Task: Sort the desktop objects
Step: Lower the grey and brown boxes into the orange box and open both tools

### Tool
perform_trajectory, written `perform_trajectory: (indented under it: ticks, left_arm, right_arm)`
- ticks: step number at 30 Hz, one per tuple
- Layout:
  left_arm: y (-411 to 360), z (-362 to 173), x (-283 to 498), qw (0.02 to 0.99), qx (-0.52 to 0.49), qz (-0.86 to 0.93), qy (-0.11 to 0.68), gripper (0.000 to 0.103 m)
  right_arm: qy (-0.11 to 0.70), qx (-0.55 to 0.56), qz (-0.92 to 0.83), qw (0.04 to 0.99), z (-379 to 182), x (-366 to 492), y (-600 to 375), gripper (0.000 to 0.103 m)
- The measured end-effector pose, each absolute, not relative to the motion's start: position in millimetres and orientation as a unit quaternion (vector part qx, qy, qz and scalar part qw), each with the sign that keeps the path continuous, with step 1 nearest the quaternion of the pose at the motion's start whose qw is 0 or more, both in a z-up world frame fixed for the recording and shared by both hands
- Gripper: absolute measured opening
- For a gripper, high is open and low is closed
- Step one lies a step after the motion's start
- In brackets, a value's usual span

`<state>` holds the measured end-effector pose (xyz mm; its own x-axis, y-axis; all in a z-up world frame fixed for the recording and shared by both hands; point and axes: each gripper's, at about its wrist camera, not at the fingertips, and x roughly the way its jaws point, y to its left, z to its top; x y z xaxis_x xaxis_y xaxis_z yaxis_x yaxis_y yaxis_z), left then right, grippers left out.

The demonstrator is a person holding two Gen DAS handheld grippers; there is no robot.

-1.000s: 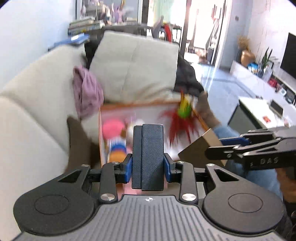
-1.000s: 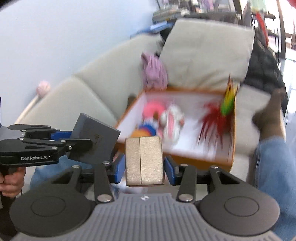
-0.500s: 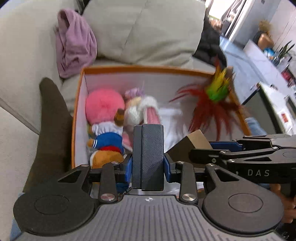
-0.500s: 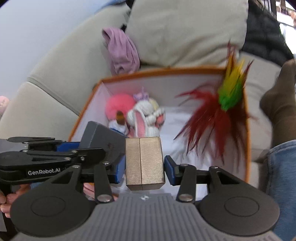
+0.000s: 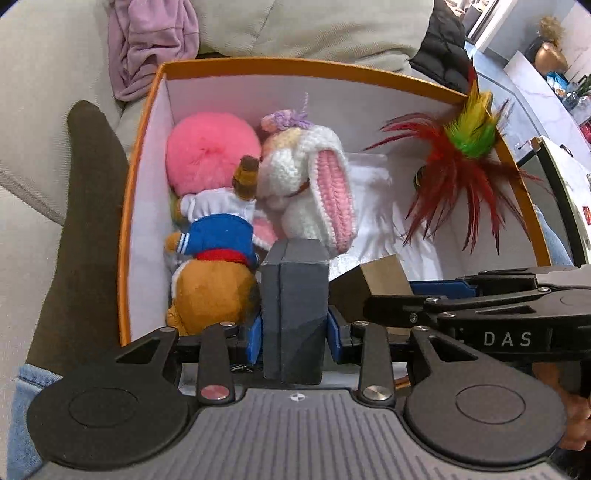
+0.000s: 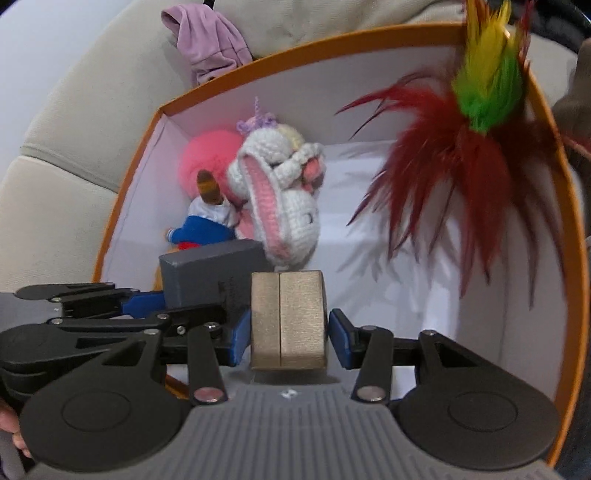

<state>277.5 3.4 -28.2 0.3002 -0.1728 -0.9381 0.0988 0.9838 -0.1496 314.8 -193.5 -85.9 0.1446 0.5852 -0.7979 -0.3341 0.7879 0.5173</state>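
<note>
An orange box (image 5: 295,68) with a white lining rests on the sofa. Inside lie a pink pompom (image 5: 210,147), a crochet bunny (image 5: 314,184), a plush bear in blue (image 5: 214,266) and a red feather toy (image 5: 461,158). My left gripper (image 5: 294,328) points down into the box near the bear. A dark grey box (image 5: 295,295) stands between its blue pads, which still touch its sides as the jaws are opening. Beside it on the right, my right gripper (image 6: 290,339) is shut on a tan box (image 6: 288,317) over the white floor.
A beige sofa cushion (image 5: 295,22) stands behind the box, with a purple cloth (image 5: 147,44) at its back left. A person's dark-socked foot (image 5: 85,206) lies along the box's left wall, and another foot (image 6: 576,92) at its right. A black garment (image 5: 443,55) lies behind.
Both grippers have come down and tilted forward over the orange box, each carrying its small box. The toys now fill the views. The room behind has dropped out of sight.
</note>
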Motion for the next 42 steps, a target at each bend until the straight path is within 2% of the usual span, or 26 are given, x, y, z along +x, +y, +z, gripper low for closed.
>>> perform_trajectory:
  ticks: [1, 2, 7, 10, 18, 20, 25, 37, 42]
  left_arm:
    - [5, -26, 276, 0.808, -0.033, -0.084, 0.582, 0.048]
    - [6, -22, 274, 0.811, -0.033, -0.084, 0.578, 0.050]
    - [16, -8, 263, 0.824, -0.056, -0.095, 0.556, 0.051]
    - [20, -8, 262, 0.828, -0.064, -0.090, 0.550, 0.037]
    - [21, -14, 272, 0.834, -0.068, -0.087, 0.541, 0.036]
    - [23, -10, 277, 0.825, -0.070, -0.092, 0.553, 0.003]
    - [13, -1, 292, 0.808, -0.014, -0.088, 0.582, 0.003]
    - [16, -9, 298, 0.801, -0.022, -0.066, 0.595, 0.003]
    - [18, 7, 277, 0.827, -0.026, -0.070, 0.557, 0.004]
  right_arm:
    - [0.576, 0.109, 0.308, 0.749, -85, 314, -194, 0.050]
    - [0.574, 0.110, 0.309, 0.750, -84, 313, -195, 0.049]
    - [0.575, 0.145, 0.311, 0.743, -86, 315, -201, 0.049]
    - [0.583, 0.159, 0.312, 0.734, -91, 317, -196, 0.040]
    - [0.586, 0.159, 0.309, 0.732, -90, 319, -193, 0.038]
    - [0.583, 0.159, 0.311, 0.734, -89, 320, -194, 0.038]
    - [0.578, 0.167, 0.318, 0.733, -88, 322, -195, 0.038]
    - [0.584, 0.193, 0.325, 0.719, -96, 325, -186, 0.037]
    - [0.569, 0.177, 0.322, 0.736, -90, 319, -189, 0.039]
